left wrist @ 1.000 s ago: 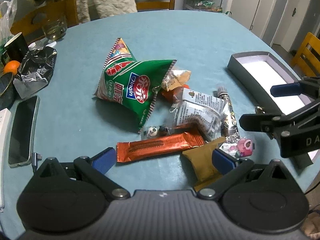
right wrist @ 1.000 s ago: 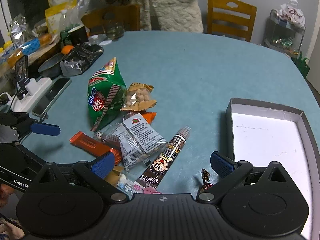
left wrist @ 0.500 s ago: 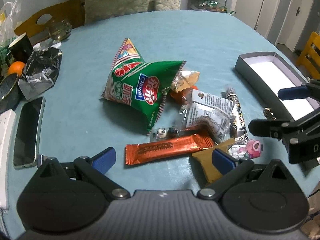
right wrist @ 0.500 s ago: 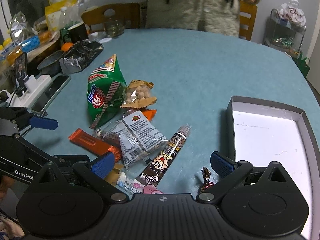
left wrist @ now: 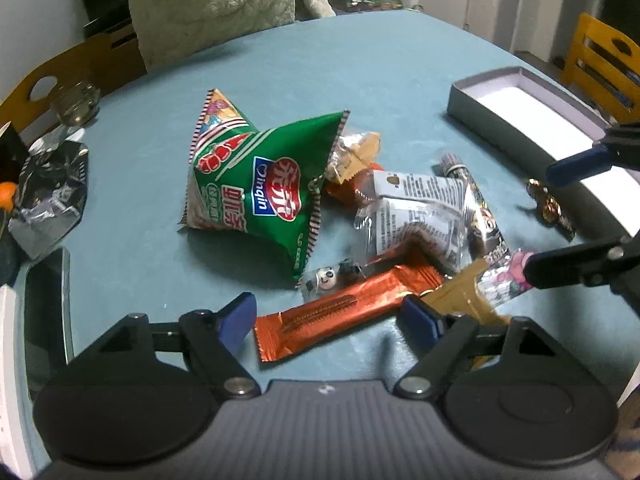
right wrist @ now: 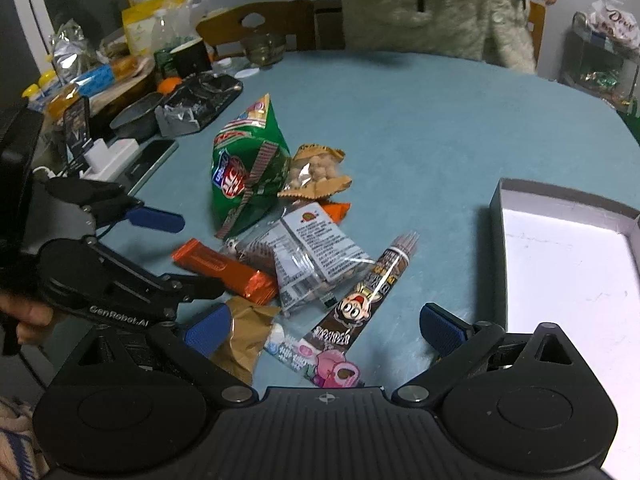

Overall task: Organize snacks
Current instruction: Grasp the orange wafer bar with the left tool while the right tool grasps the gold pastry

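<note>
Left wrist view: left gripper (left wrist: 326, 318) closing, nothing pinched yet — orange wafer bar (left wrist: 344, 314) lies between its pads. Light, slick foil, probably brittle — grip mid-length. Right gripper (right wrist: 326, 330) closing too, empty.

Dim indoor light with a cool blue cast. The white floor of the box (right wrist: 568, 280) glares, blown out. Foil wrappers (left wrist: 348, 316) glint. Soft shadows fall under the snacks (edges bend, corners darken), and the background is slightly blurred.
</note>
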### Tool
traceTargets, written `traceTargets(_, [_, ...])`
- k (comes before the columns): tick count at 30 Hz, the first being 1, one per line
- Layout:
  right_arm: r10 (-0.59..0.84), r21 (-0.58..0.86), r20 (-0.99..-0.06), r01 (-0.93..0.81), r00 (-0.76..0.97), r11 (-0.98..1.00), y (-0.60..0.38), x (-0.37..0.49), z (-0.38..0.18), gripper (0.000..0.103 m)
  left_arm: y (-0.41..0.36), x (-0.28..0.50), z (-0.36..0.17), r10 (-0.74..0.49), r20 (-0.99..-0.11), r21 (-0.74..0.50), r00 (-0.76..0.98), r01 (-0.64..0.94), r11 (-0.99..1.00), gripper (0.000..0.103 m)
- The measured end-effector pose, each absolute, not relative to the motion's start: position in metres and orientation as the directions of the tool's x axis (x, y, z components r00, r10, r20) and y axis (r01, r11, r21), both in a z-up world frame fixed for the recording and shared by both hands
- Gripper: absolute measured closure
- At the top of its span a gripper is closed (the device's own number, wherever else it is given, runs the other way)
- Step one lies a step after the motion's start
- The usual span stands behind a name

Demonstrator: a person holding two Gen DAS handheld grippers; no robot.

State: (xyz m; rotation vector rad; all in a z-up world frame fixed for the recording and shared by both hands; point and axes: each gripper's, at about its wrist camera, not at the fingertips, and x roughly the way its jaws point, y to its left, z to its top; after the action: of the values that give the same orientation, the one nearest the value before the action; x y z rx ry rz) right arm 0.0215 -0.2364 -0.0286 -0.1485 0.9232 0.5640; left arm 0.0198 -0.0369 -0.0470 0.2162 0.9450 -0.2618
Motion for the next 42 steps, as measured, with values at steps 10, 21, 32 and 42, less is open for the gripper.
traceTargets(10, [0.417, 0.118, -0.809, -0.580, 0.415, 0.806, -0.222, 0.013, -0.035, 0.016, -0.024, 0.037, -0.062, -0.219, -0.839, 0.048, 0.498, 0.468, 0.882, 0.026])
traceTargets(21, [0.444, 0.104, -0.826, -0.681, 0.347, 0.725, -0.194, 0.003, -0.045, 0.035, -0.021, 0.035, -0.069, -0.323, -0.827, -0.001, 0.460, 0.573, 0.820, 0.044])
traceTargets(32, [0.428, 0.065, -0.840, -0.722, 0.333, 0.689, -0.173, 0.002, -0.059, 0.039, -0.029, 0.019, -0.067, -0.345, -0.804, 0.018, 0.484, 0.600, 0.800, 0.072])
traceTargets(42, [0.437, 0.032, -0.825, -0.743, 0.358, 0.668, -0.171, -0.003, -0.059, 0.051, -0.020, 0.014, -0.066, -0.353, -0.808, -0.023, 0.472, 0.573, 0.819, 0.079])
